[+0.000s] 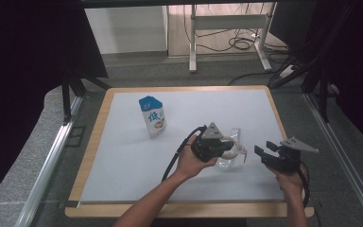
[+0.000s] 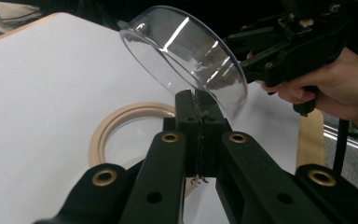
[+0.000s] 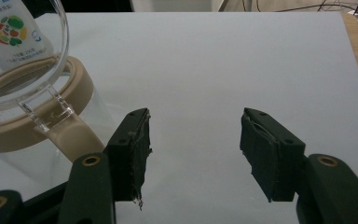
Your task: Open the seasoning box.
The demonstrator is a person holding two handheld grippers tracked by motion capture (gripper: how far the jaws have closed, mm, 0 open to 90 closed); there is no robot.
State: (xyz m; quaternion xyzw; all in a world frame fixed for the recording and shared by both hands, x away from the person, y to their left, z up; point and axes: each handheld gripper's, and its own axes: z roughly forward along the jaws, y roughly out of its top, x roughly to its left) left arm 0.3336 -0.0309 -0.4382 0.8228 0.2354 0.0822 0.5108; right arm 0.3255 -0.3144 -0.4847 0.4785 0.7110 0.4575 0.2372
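A clear round lid [image 2: 182,51] stands tilted above a clear jar with a beige rim [image 2: 121,126] near the table's front right. My left gripper [image 2: 198,100] is shut on the lid's lower edge, its jaws pressed together around it. In the high view the left gripper [image 1: 217,145] sits over the jar [image 1: 229,158]. My right gripper [image 3: 193,144] is open with nothing between its pads, and in the high view the right gripper [image 1: 263,152] hovers just right of the jar. From the right gripper view the lid [image 3: 23,51] and beige rim [image 3: 37,123] lie at far left.
A blue and white pouch [image 1: 152,116] stands upright at the middle left of the white mat [image 1: 137,161]. The mat's wooden border [image 1: 92,142] runs around it. A desk frame and cables [image 1: 236,42] lie on the floor beyond the table.
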